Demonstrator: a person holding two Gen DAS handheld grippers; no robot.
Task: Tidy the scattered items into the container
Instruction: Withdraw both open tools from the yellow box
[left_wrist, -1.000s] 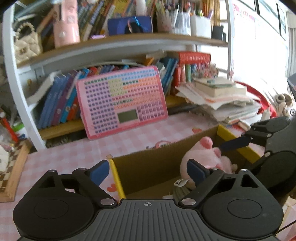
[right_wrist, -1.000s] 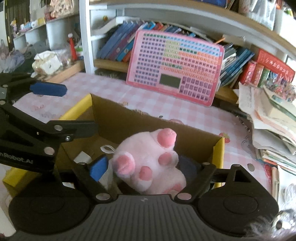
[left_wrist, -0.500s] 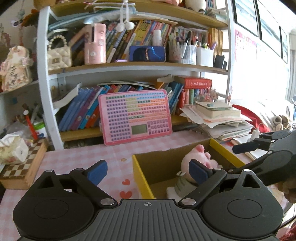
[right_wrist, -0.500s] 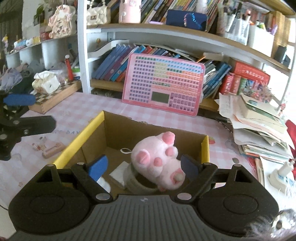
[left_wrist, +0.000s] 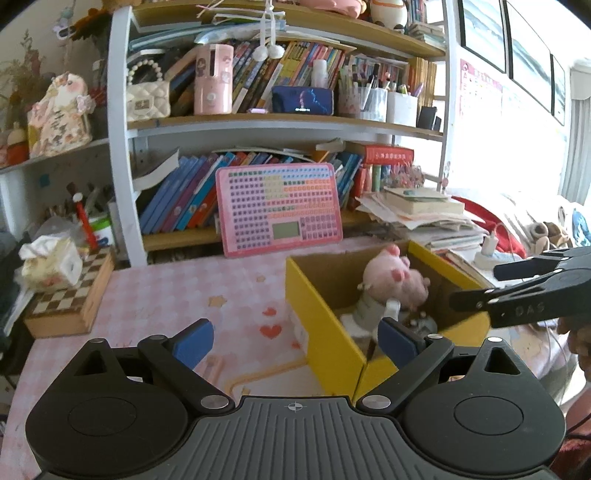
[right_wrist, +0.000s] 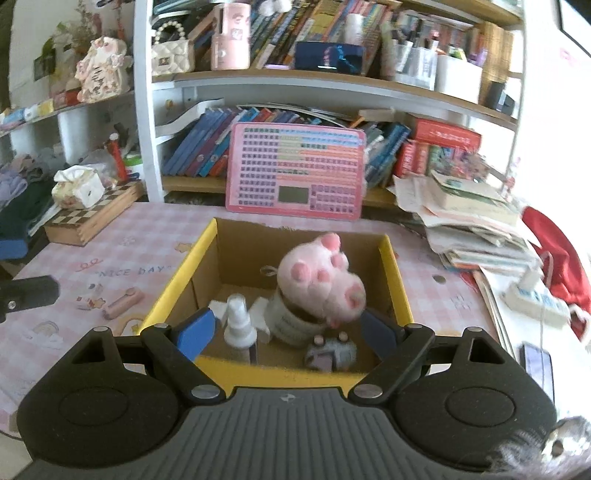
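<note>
With both tools (left_wrist: 295, 341) (right_wrist: 282, 328) spread and empty, risk is missing what looks like a pink pen (right_wrist: 123, 302) outside the cardboard box (right_wrist: 177, 280).

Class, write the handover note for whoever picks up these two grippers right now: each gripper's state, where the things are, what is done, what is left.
Left gripper: open, empty, over the tablecloth beside the box.
Right gripper: open, empty, at the box's near edge.
Cardboard box: holds the pink plush toy, mug, spray bottle and a small grey toy.
Left: the small pink item lying on the tablecloth by the box.
</note>
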